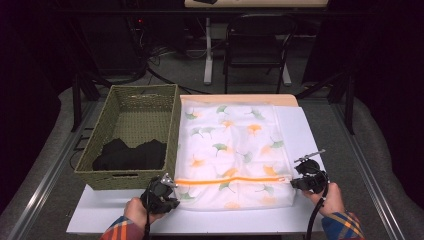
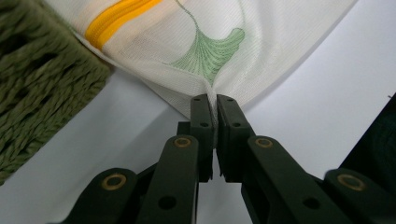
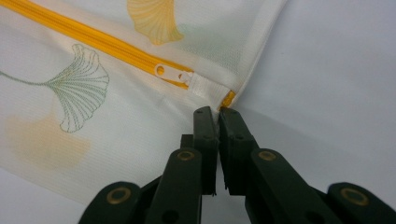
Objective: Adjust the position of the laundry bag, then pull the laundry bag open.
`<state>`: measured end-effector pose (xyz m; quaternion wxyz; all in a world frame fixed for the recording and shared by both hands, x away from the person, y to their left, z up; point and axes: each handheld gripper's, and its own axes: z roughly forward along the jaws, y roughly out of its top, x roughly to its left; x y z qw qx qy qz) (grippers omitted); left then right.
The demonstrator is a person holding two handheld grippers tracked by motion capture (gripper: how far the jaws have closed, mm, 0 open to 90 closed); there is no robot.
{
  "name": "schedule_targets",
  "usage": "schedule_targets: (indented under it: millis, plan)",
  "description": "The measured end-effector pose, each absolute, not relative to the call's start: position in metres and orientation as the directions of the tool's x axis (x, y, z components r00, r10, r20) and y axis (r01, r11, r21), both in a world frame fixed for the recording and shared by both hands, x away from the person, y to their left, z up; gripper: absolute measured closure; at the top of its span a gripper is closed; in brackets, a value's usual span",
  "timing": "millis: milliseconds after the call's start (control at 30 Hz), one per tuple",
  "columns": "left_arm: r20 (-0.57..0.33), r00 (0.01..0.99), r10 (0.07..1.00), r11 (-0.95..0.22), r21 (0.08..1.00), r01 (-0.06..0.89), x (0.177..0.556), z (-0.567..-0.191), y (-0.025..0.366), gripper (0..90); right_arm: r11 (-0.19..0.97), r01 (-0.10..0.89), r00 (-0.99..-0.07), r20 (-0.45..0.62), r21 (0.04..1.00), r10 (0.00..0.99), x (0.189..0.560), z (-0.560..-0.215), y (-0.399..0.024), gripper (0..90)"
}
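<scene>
A white desk (image 1: pixel 300 130) stands in a dim room, with grey floor around it and dark curtains at the sides. Beyond the far edge a black chair (image 1: pixel 257 45) sits by a pale table leg, and cables run across the floor. A green woven basket (image 1: pixel 131 137) takes up the desk's left side and holds a heap of black cloth (image 1: pixel 131 155) at its near end.

The person's forearms come in over the near edge, in plaid sleeves. The left hand (image 1: pixel 136 210) holds the left gripper (image 1: pixel 167 192) close to the basket's near right corner, pointing away from the person. The right hand (image 1: pixel 332 200) holds the right gripper (image 1: pixel 300 181) toward the desk's right edge, turned inward to the left.

Between them lies a white mesh bag (image 1: pixel 235 150) printed with green and orange fan-shaped leaves, spread flat from near the far edge toward the near edge, just beside the basket. An orange zipper (image 1: pixel 232 180) crosses it close to its near end, and its white pull (image 3: pixel 173 73) sits at the right end, so it looks closed, though the mesh blurs the teeth.

The left gripper's jaws are pressed together on the bag's near left corner, pinching a ridge of mesh. The right gripper's jaws are likewise squeezed on the bag's edge, right at the zipper's orange end.
</scene>
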<state>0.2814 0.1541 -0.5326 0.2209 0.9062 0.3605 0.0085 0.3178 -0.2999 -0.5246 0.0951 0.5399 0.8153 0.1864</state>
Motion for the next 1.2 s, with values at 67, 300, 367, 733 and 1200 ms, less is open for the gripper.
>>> schedule_targets:
  millis: [67,300,367,733,1200]
  plan:
    - [-0.144,0.745,0.652,-0.650,0.399,0.647,0.283,-0.534,0.154,86.3,0.353,0.844,-0.404,0.047,0.404,0.913,0.317,-0.525,-0.298,86.0]
    - [-0.142,0.767,0.626,-0.666,0.413,0.621,0.279,-0.522,0.155,52.8,0.341,0.837,-0.412,0.083,0.429,0.907,0.313,-0.518,-0.304,53.8]
    - [-0.135,0.772,0.621,-0.661,0.439,0.609,0.276,-0.515,0.155,39.3,0.343,0.832,-0.422,0.096,0.436,0.902,0.310,-0.516,-0.305,41.5]
    - [-0.099,0.815,0.571,-0.677,0.504,0.536,0.276,-0.493,0.138,12.4,0.358,0.809,-0.454,0.109,0.467,0.884,0.304,-0.511,-0.307,0.0]
    - [-0.055,0.825,0.562,-0.682,0.534,0.500,0.282,-0.499,0.123,5.5,0.348,0.789,-0.460,0.111,0.506,0.881,0.302,-0.509,-0.313,0.0]
